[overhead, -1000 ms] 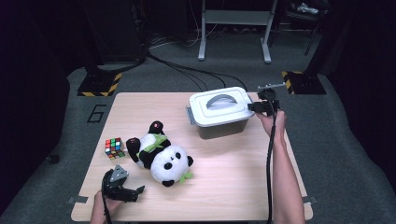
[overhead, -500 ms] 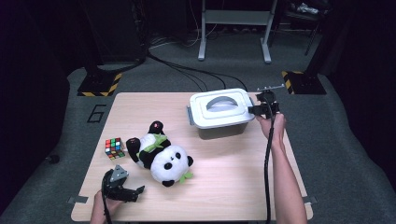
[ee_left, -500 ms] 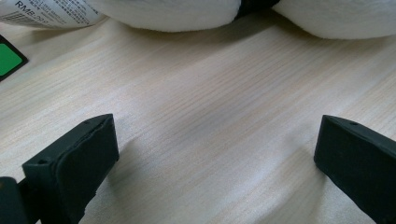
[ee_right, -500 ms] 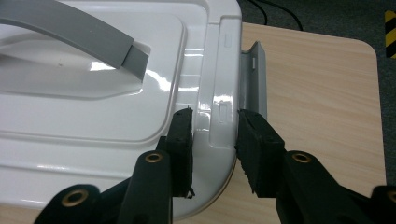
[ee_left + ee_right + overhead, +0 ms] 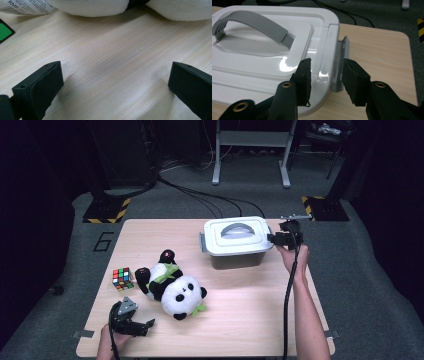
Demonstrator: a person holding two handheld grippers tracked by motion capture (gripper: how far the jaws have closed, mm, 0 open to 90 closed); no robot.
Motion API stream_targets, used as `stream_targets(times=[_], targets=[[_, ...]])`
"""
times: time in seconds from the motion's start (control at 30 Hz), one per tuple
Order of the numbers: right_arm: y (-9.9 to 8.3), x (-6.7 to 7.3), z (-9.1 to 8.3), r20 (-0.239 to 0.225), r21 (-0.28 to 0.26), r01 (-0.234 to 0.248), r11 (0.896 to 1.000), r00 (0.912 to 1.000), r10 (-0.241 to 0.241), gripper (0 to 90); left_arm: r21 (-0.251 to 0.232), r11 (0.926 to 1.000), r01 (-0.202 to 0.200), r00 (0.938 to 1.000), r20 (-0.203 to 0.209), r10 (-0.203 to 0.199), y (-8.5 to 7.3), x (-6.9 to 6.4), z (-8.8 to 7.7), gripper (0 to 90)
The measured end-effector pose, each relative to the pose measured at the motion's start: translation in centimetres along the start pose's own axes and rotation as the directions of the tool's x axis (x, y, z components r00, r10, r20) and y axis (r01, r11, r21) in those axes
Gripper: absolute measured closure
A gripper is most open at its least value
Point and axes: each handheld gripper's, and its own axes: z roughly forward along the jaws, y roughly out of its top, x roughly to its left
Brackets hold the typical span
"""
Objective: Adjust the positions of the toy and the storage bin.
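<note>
Your right gripper (image 5: 325, 75) is at the right-hand end of the white box (image 5: 235, 251), which stands near the far right of the surface (image 5: 250, 300). Its jaws straddle the grey latch (image 5: 340, 67) and the lid's edge there, one on top of the lid (image 5: 262, 52) and one outside the latch. They have just been opening: there is a thin gap on each side, so they bracket the latch without pressing on it. The latch looks tipped outward from the lid, though you cannot be sure from here that it is fully free.

The step in hand looks like unfastening the box, and this end seems about finished. In the high view a matching clip shows at the box's left end (image 5: 203, 241); whether it is fastened cannot be made out. The next move probably calls for you to draw the right gripper back clear of the latch, see to the other end, then take the grey handle (image 5: 238, 228) to lift the lid.

Your left gripper (image 5: 131, 324) rests at the near left corner, jaws wide apart with only bare wood between them. The panda (image 5: 172, 286) lies just ahead of it and a puzzle cube (image 5: 122, 277) sits beside the panda. Steadying the box with this hand may help when the lid comes up.
</note>
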Motion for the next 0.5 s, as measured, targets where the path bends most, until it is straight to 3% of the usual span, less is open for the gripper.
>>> stream_targets(times=[0.17, 0.23, 0.5], targets=[[0.0, -1.1, -0.3, 0.033, -0.012, 0.009, 1.000, 0.9994, -0.009, 58.9, 0.000, 1.0000, 0.001, 1.0000, 0.000, -0.001, 0.0, 0.0, 0.0, 0.0], [0.0, -1.6, 0.0, 0.044, -0.012, -0.016, 1.000, 0.9989, 0.017, 60.9, 0.000, 1.0000, 0.000, 1.0000, 0.000, 0.000, 0.0, 0.0, 0.0, 0.0], [-0.5, -2.8, 2.3, 0.041, 0.020, -0.052, 0.998, 0.9978, 0.052, 67.4, 0.000, 1.0000, 0.000, 1.0000, 0.000, 0.000, 0.0, 0.0, 0.0, 0.0]])
